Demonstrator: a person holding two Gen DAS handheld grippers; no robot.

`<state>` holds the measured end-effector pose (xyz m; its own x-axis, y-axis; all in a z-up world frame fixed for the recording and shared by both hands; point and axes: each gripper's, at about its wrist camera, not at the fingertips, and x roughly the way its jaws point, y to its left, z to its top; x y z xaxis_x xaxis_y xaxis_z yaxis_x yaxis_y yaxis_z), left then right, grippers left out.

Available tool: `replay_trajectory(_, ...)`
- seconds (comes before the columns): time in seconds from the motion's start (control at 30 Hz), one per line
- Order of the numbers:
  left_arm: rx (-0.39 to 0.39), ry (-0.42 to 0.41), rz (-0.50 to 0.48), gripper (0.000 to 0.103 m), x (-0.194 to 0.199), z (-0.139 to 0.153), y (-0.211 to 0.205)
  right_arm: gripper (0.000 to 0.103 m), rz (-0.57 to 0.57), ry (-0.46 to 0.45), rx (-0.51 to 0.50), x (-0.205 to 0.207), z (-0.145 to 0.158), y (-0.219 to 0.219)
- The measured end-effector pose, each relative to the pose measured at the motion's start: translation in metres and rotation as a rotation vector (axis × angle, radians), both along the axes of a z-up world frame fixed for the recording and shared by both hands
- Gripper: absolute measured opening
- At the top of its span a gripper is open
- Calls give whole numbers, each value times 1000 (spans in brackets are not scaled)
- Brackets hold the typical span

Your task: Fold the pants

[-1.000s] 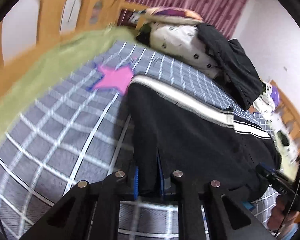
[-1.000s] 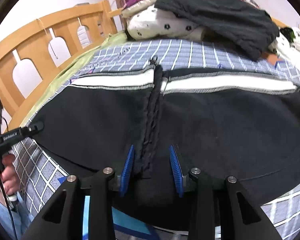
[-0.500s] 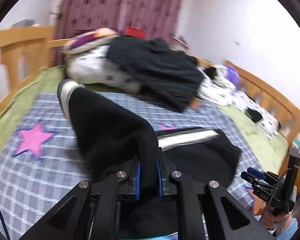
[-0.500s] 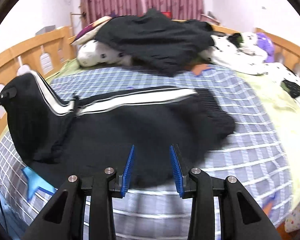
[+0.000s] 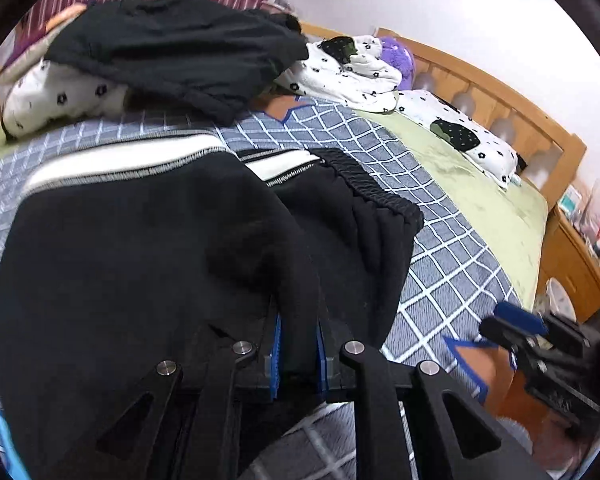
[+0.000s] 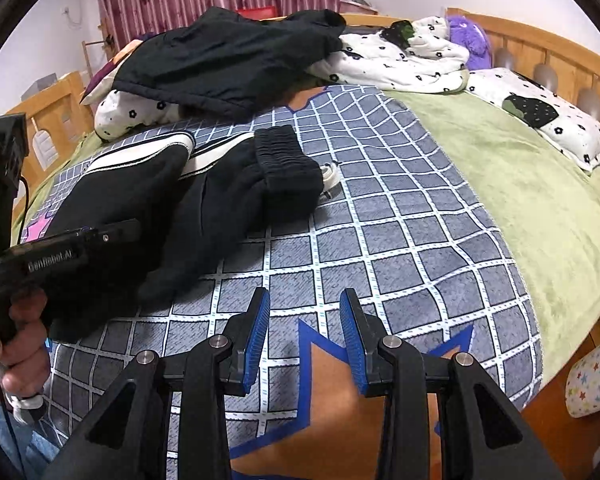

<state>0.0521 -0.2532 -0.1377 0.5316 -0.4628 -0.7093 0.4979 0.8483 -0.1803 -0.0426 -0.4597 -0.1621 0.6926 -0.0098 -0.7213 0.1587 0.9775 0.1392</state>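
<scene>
Two layers of the black pants [image 5: 148,264] now lie on the checked blanket [image 6: 400,240], the leg end carried over toward the elastic waistband [image 6: 288,160]. Left gripper [image 5: 298,350]: jaws nearly closed, their gap having just widened slightly, with a ridge of the black cloth still pinched between the blue pads. Right gripper [image 6: 304,336]: jaws parted, nothing between them, over bare blanket just beside the garment.

Handling, as judged: the fabric looks thick and fleecy, soft and limp, fairly light, and not slippery or fragile. It slumps wherever unsupported, and the upper layer already sits bunched and skewed against the white side stripe [image 5: 116,162].

Recommended hold: pinch at firm edges, meaning the gathered waistband or the hem corners, both layers together. A mid-panel pinch would likely lift only one layer. The drawstring [image 6: 330,174] trails loose and may snag.
</scene>
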Motion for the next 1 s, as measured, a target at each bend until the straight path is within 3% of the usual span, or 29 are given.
replay_trajectory(0.1,-48,-40,-33,26,-18,28,32,40,45,-27,27,8,4,7)
replay_trajectory(0.17,-25,-107,10,36,-31,45,57,45,84,-60,69,19,10,15)
replay_trajectory(0.23,-7,-128,55,38,-39,53,81,52,123,-87,128,30,15,24)
replay_trajectory(0.33,27,-95,149,44,-46,46,119,58,206,-100,232,57,15,44)
replay_trajectory(0.47,38,21,206,46,-54,11,160,58,249,-21,248,91,-8,70)
replay_trajectory(0.53,35,69,222,46,-61,-8,173,55,252,37,249,105,-22,78)
replay_trajectory(0.6,36,97,243,46,-67,-24,179,27,286,55,292,110,-31,82)
replay_trajectory(0.77,36,120,265,46,-56,-42,166,18,348,19,268,109,-19,88)
replay_trajectory(0.83,75,119,318,46,-43,-50,155,17,356,0,281,110,-11,86)
replay_trajectory(0.93,32,120,376,44,-36,-51,154,15,362,-97,259,104,17,73)
replay_trajectory(1.0,28,99,358,45,-38,-47,153,15,340,-199,222,96,46,55)
